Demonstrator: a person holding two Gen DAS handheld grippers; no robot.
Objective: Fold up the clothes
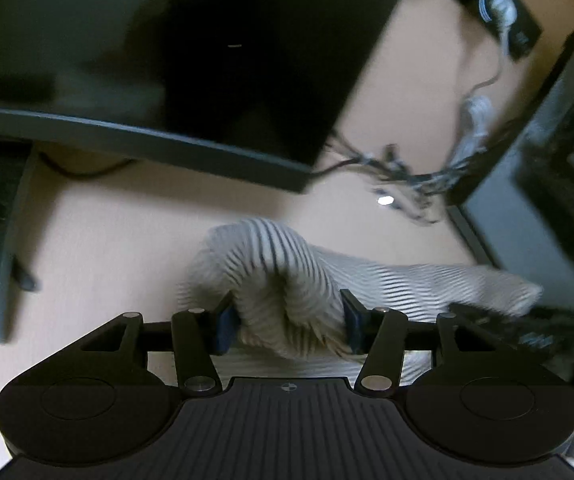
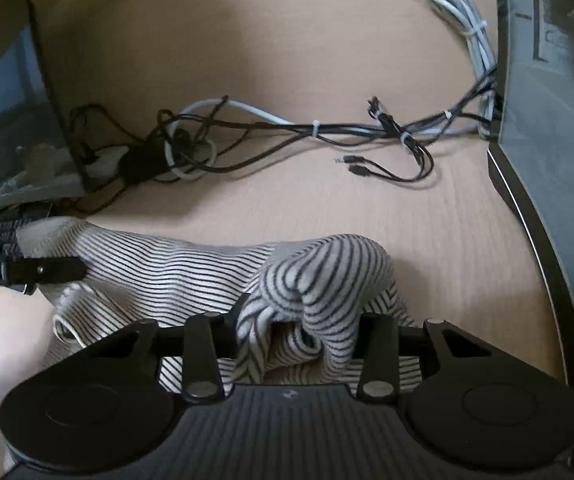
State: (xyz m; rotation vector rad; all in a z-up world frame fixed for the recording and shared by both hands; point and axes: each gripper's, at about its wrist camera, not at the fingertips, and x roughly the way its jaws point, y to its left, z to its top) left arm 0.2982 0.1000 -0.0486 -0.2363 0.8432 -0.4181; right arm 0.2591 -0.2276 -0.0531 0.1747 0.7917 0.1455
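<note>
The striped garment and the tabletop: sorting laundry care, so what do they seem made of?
The grey-white garment with dark stripes looks like soft matte knit fabric: it bunches in rounded folds. The pale beige tabletop looks like wood-grain laminate, faintly lined; solid wood is possible.

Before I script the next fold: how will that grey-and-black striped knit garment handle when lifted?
The striped knit garment is probably floppy: it bunches between the right gripper fingers. Likely light. Its ribbed surface should resist slipping.
</note>
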